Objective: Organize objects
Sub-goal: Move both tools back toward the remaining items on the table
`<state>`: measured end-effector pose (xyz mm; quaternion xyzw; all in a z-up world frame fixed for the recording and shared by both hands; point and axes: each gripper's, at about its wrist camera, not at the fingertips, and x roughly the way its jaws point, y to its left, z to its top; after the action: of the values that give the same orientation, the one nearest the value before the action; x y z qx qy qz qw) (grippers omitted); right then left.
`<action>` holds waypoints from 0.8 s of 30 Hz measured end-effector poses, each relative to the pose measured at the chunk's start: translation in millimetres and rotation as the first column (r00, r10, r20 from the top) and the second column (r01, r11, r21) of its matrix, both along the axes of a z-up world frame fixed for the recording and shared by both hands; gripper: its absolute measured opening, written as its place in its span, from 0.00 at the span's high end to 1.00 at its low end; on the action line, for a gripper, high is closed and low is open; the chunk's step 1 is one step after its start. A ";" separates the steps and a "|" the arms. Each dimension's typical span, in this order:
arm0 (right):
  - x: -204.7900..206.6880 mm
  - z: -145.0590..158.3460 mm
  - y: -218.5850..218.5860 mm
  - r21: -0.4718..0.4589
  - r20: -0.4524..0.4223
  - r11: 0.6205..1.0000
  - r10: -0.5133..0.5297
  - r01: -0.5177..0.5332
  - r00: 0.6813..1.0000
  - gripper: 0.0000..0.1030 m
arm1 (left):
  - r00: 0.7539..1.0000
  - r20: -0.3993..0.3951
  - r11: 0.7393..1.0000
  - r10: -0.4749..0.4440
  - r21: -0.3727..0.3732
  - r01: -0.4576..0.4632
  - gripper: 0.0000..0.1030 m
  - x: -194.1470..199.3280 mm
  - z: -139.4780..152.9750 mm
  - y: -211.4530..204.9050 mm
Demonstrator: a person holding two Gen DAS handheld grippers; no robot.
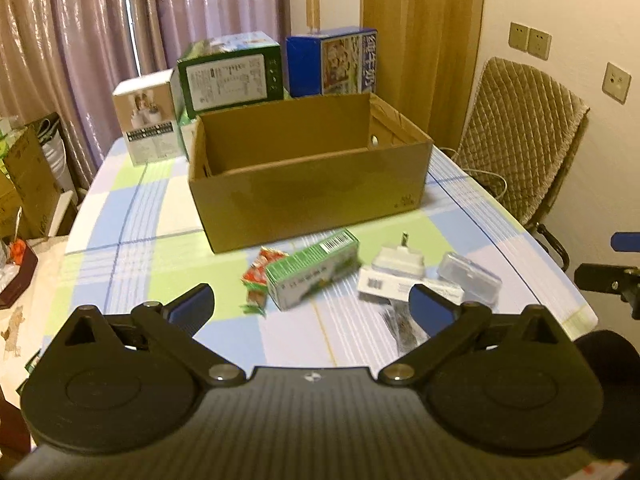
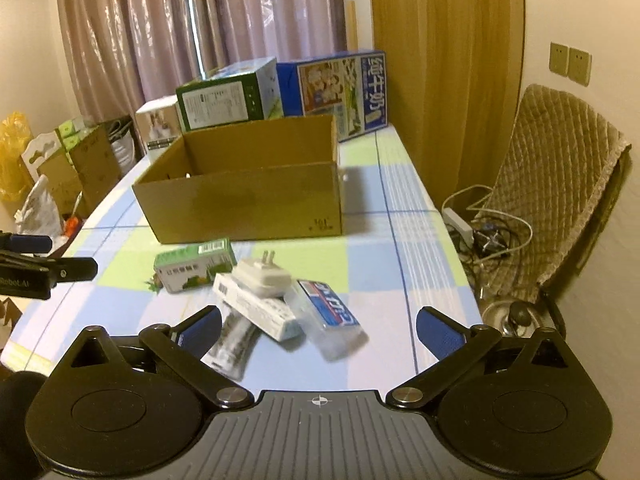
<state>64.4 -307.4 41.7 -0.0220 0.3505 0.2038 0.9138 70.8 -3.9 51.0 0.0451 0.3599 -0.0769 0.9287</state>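
Both tools are hovering over the near edge of the table (image 1: 132,208), and nothing is being held. The left gripper (image 1: 311,307) is hanging with its jaws spread wide, empty, pointing toward the green carton (image 1: 312,276) and the red packet (image 1: 262,276) tucked just beside it. The right gripper (image 2: 319,330) is likewise standing wide apart and empty, aimed at the little heap in front of it.

That heap is where things are looking risky to me. The white charger (image 2: 262,276) is resting on top of a long white box (image 2: 256,308), which is leaning against a clear case with a blue label (image 2: 330,316), and a dark foil sachet (image 2: 232,344) is poking out from underneath (it is too blurred to read). Grabbing any lower piece would probably be tipping the charger off or scattering the rest toward the table's edge.

The open cardboard box (image 1: 308,200) is sitting just behind the clutter, seemingly empty, so sorting is apparently only beginning. Its near wall is standing fairly tall; a low carry could be clipping it and knocking an item loose.
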 end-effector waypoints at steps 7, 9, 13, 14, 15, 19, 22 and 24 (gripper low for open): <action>7.4 -6.1 -9.8 0.012 -0.016 1.000 0.011 -0.010 1.000 0.02 | 0.999 -0.041 1.000 -0.004 0.017 0.005 0.01 -0.3 -14.0 -15.4; 10.5 -8.1 -11.0 0.015 -0.021 1.000 0.015 -0.015 1.000 0.02 | 0.998 -0.055 1.000 -0.005 0.017 0.006 0.01 1.0 -17.8 -20.0; 16.7 -10.9 -13.2 0.016 -0.026 1.000 0.026 -0.026 0.999 0.02 | 0.997 -0.073 0.999 -0.024 0.025 0.026 0.01 3.2 -25.7 -33.3; 18.8 -12.3 -13.7 0.014 -0.030 0.999 0.029 -0.029 0.999 0.02 | 0.997 -0.078 0.999 -0.029 0.028 0.031 0.01 4.0 -28.1 -36.6; 20.9 -13.6 -13.9 0.012 -0.034 0.999 0.032 -0.032 0.999 0.02 | 0.996 -0.083 0.999 -0.032 0.028 0.035 0.01 5.1 -30.6 -39.7; 29.8 -20.1 -16.3 0.023 -0.061 0.998 0.056 -0.054 0.997 0.02 | 0.994 -0.105 0.998 -0.042 0.032 0.046 0.01 11.4 -42.8 -50.3; 37.4 -24.7 -18.8 0.033 -0.077 0.998 0.058 -0.056 0.995 0.02 | 0.992 -0.121 0.998 -0.046 0.040 0.051 0.01 17.3 -52.1 -56.8; 42.3 -28.5 -20.2 0.032 -0.086 0.998 0.060 -0.057 0.995 0.02 | 0.990 -0.131 0.997 -0.050 0.047 0.056 0.01 20.7 -58.0 -60.1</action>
<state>106.7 -327.6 13.2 -0.0100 0.3861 0.2363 0.8916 91.5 -64.0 -6.9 0.0732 0.4201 -0.0952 0.8995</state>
